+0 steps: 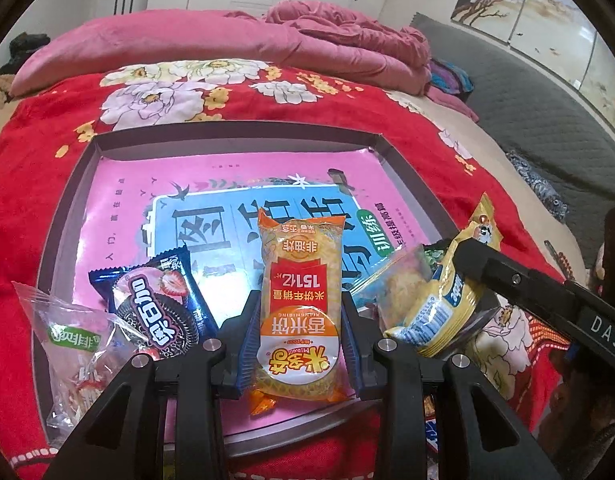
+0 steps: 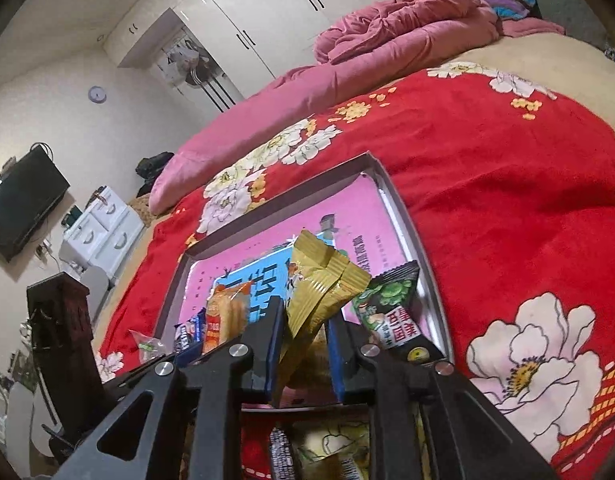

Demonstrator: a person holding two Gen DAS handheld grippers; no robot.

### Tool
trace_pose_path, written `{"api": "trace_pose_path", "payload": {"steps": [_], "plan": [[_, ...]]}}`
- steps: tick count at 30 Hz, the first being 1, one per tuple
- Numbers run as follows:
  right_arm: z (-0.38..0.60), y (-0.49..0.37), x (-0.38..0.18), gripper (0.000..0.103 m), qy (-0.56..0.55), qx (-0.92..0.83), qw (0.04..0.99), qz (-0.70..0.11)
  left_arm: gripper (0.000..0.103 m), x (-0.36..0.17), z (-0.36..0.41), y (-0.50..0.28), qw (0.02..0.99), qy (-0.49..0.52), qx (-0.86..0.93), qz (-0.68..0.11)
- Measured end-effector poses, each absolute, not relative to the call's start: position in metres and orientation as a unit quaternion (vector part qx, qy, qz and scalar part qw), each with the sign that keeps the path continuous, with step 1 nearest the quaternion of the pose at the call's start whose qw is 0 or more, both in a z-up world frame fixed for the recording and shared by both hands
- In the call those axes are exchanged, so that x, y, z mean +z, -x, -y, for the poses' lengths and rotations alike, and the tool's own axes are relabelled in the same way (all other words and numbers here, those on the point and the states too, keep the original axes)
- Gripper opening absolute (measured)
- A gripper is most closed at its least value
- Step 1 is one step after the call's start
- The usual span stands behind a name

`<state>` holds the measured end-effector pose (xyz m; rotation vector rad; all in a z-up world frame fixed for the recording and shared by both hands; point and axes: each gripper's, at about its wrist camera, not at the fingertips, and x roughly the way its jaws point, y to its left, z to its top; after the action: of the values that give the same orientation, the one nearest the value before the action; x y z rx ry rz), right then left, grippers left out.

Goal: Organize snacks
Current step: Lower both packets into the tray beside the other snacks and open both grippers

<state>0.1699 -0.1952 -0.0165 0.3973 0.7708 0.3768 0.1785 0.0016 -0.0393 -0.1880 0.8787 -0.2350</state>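
- Left wrist view shows the left gripper point(image 1: 301, 344) clamped on the orange rice-cracker pack point(image 1: 301, 304), blue pads pressed on both its sides, low over the near end of the tray point(image 1: 235, 134).
- That pack's long axis runs straight out along the fingers, toward the tray's far wall; its print reads upside down from here, so its top end is the near one.
- Already in or on the tray: a blue cookie pack point(image 1: 163, 310) at near left, lying slantwise; a clear bag point(image 1: 73, 344) draped over the near-left rim; a clear bag of yellow snack point(image 1: 403, 284) at near right.
- Right wrist view: the right gripper point(image 2: 303, 356) has a gold pack point(image 2: 319, 292) between nearly closed jaws; the left pad touches it, the right pad looks slightly off, so whether the grip is firm I cannot tell.
- The gold pack stands on end over the tray's near right corner, long axis tilted up and away, crimped end on top.
- A dark green pack point(image 2: 391, 316) lies beside it against the right wall.
- Judgement: sorting is roughly midway; both held packs are not yet set down, and more snacks point(image 2: 283, 456) show on the blanket point(image 2: 507, 200) below the right gripper, outside the tray.
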Motion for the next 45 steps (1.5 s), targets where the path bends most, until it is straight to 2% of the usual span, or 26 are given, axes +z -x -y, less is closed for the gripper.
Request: {"api": "trace_pose_path", "payload": {"steps": [12, 24, 37, 39, 45], "plan": [[0.190, -0.168, -0.014, 0.027, -0.141, 0.163, 0.903, -0.372, 0.039, -0.040, -0.004, -0.177, 0.892, 0.093, -0.112, -0.428], [0.181, -0.168, -0.016, 0.027, -0.132, 0.188, 0.897, -0.378, 0.043, -0.035, -0.013, -0.174, 0.891, 0.120, -0.112, -0.423], [0.164, -0.166, -0.019, 0.028, -0.118, 0.226, 0.885, -0.389, 0.054, -0.020, -0.020, -0.162, 0.901, 0.128, -0.107, -0.399], [0.164, -0.166, -0.019, 0.032, -0.117, 0.228, 0.886, -0.388, 0.055, -0.019, -0.022, -0.161, 0.902, 0.132, -0.105, -0.397], [0.167, -0.164, -0.016, 0.035, -0.120, 0.227, 0.889, -0.380, 0.061, -0.015, -0.027, -0.156, 0.906, 0.138, -0.100, -0.388]]}}
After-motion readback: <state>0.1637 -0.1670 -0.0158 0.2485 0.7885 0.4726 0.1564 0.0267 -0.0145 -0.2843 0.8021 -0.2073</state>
